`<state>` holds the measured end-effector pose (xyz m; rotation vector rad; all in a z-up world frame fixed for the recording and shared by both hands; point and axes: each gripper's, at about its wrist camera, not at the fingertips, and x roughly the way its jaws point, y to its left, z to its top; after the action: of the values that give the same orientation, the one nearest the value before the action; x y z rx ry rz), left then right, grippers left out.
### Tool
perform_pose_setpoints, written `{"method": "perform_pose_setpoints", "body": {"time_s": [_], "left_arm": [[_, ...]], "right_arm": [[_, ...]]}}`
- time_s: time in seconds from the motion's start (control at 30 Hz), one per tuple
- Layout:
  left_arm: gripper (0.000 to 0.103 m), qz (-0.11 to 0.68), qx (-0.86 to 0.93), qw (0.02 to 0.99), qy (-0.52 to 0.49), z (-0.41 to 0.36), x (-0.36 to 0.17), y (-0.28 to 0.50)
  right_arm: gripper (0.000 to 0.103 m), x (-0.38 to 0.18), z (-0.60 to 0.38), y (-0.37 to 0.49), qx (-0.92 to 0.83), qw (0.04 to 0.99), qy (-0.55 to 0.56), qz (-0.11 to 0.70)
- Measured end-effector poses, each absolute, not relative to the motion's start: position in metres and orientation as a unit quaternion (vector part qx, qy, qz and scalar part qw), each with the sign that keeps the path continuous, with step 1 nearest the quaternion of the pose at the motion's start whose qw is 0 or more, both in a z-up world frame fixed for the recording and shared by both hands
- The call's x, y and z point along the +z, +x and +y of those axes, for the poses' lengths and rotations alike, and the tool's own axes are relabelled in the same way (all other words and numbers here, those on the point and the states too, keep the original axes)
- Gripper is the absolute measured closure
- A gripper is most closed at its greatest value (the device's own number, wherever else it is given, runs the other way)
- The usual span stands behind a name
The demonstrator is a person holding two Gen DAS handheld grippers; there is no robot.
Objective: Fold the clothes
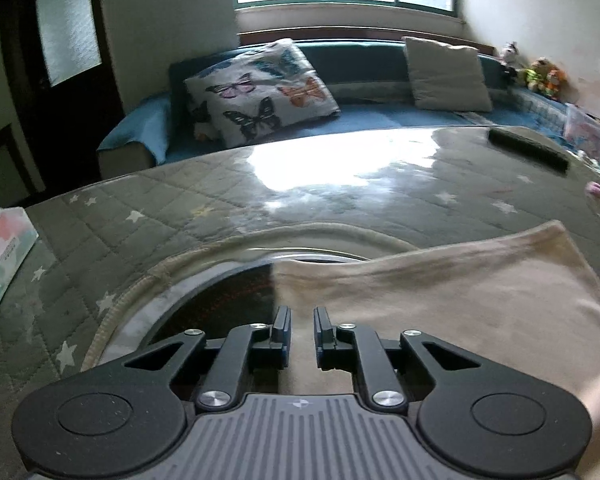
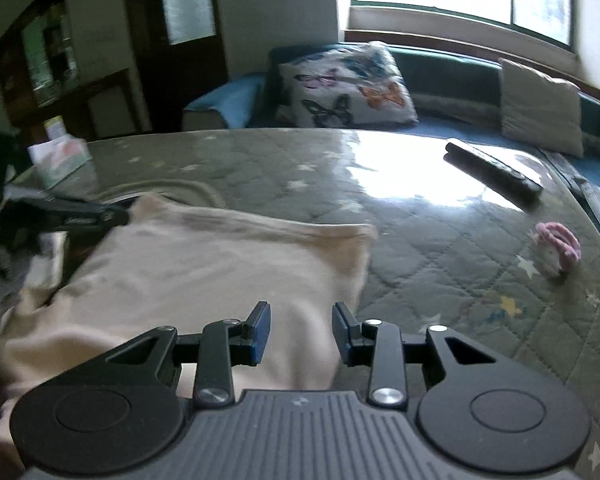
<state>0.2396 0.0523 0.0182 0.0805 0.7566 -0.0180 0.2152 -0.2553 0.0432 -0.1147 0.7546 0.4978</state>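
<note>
A cream cloth garment (image 1: 440, 300) lies on the table covered by a grey quilted star cloth (image 1: 220, 208). My left gripper (image 1: 302, 330) hovers over the garment's left edge with its jaws a little apart and nothing between them. In the right wrist view the same garment (image 2: 204, 264) spreads from the left to the middle. My right gripper (image 2: 302, 328) is open above its near right part, empty. The left gripper (image 2: 72, 216) shows as a dark shape at the garment's far left corner.
A round dark opening with a metal rim (image 1: 220, 292) sits in the table under the garment's left edge. A tissue pack (image 1: 4, 248) lies far left, a black remote (image 2: 492, 172) and a pink scrunchie (image 2: 556, 248) to the right. A sofa with cushions (image 1: 260, 88) stands behind.
</note>
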Motion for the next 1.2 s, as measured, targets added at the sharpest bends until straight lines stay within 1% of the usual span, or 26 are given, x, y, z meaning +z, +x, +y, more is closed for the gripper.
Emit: {"method": "perform_pose_setpoints", "body": {"time_s": [0.13, 0.23, 0.43, 0.57, 0.73, 0.8, 0.83, 0.87, 0.93, 1.13, 1.2], "left_arm": [[0.085, 0.371, -0.037, 0.927, 0.053, 0.036, 0.022, 0.223], [0.08, 0.374, -0.055, 0.923, 0.068, 0.023, 0.021, 0.211], [0.08, 0.38, -0.068, 0.919, 0.086, 0.011, 0.014, 0.198], [0.08, 0.382, -0.068, 0.917, 0.088, 0.01, 0.011, 0.193], [0.08, 0.386, -0.066, 0.916, 0.086, 0.01, 0.007, 0.192], [0.08, 0.387, -0.066, 0.916, 0.086, 0.012, 0.006, 0.192], [0.08, 0.388, -0.065, 0.916, 0.085, 0.013, 0.005, 0.193], [0.08, 0.388, -0.064, 0.915, 0.084, 0.014, 0.004, 0.193], [0.08, 0.39, -0.062, 0.915, 0.083, 0.015, 0.003, 0.193], [0.076, 0.387, -0.059, 0.917, 0.08, 0.018, 0.0, 0.193], [0.072, 0.386, -0.056, 0.917, 0.08, 0.018, 0.0, 0.193]], "right_arm": [[0.069, 0.052, -0.247, 0.182, 0.286, 0.885, -0.07, 0.361], [0.069, 0.055, -0.237, 0.155, 0.326, 0.87, -0.084, 0.36], [0.069, 0.057, -0.209, 0.099, 0.412, 0.83, -0.135, 0.35], [0.069, 0.052, -0.192, 0.079, 0.447, 0.811, -0.156, 0.343], [0.07, 0.033, -0.171, 0.067, 0.446, 0.806, -0.199, 0.335], [0.075, 0.025, -0.165, 0.068, 0.436, 0.808, -0.212, 0.334], [0.085, 0.022, -0.163, 0.069, 0.433, 0.809, -0.215, 0.334], [0.092, 0.02, -0.163, 0.07, 0.432, 0.81, -0.214, 0.333], [0.1, 0.022, -0.166, 0.07, 0.431, 0.811, -0.207, 0.336], [0.101, 0.036, -0.177, 0.054, 0.452, 0.799, -0.216, 0.334], [0.101, 0.032, -0.177, 0.048, 0.458, 0.79, -0.222, 0.341]]}}
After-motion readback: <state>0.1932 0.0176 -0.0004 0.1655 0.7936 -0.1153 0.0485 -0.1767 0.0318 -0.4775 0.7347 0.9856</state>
